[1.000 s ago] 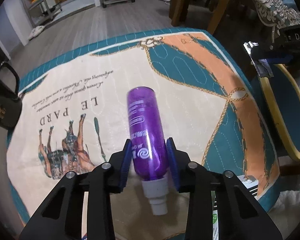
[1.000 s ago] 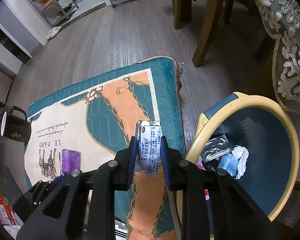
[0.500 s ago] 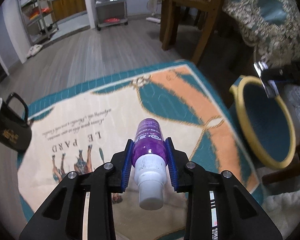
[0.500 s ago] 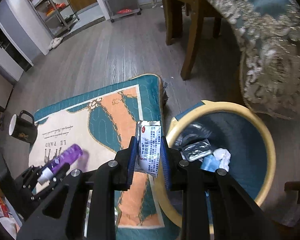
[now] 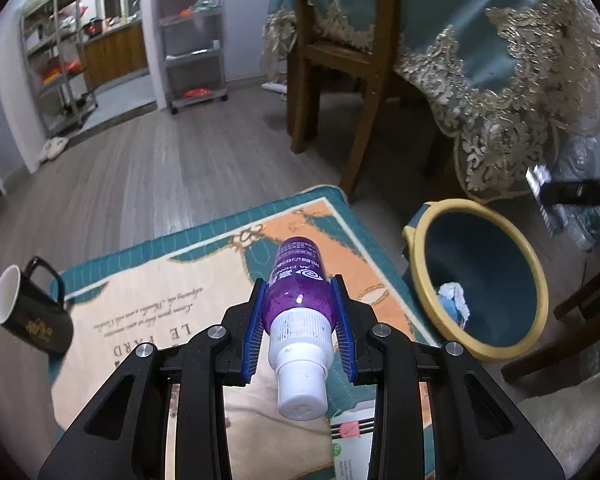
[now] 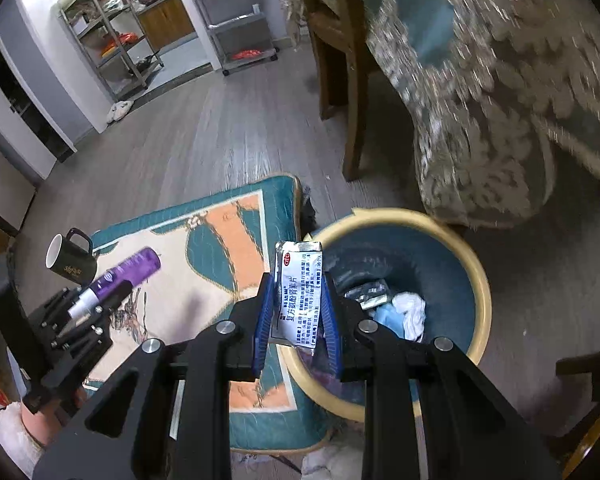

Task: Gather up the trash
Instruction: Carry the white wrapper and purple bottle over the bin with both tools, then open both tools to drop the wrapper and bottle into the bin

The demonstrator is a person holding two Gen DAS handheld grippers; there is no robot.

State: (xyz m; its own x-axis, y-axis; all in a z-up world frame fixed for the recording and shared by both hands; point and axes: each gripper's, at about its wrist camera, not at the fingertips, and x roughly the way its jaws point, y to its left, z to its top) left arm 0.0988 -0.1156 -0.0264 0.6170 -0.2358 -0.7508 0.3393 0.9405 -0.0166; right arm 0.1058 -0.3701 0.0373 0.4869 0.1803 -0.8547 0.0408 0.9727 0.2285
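Note:
My left gripper point(image 5: 299, 300) is shut on a purple spray bottle point(image 5: 298, 292) with a white cap, held in the air above the patterned mat point(image 5: 204, 276). The bottle also shows in the right wrist view point(image 6: 120, 276). My right gripper point(image 6: 298, 304) is shut on a silver foil sachet point(image 6: 298, 292) with printed text, held at the left rim of the blue bin with a yellow rim point(image 6: 480, 280). The bin point(image 5: 536, 280) stands right of the mat and holds foil wrappers and white and blue tissue point(image 6: 400, 312).
A black mug point(image 5: 28, 312) is at the mat's left edge. A wooden chair point(image 5: 340, 60) and a table with a lace-trimmed teal cloth point(image 5: 520, 80) stand behind the bin. Another chair leg point(image 5: 580, 300) is at the right. Shelving racks point(image 5: 192, 32) are far back.
My left gripper has lifted the purple bottle off the mat and tipped it up. My right gripper has carried the sachet to the right, from over the mat to the bin's rim.

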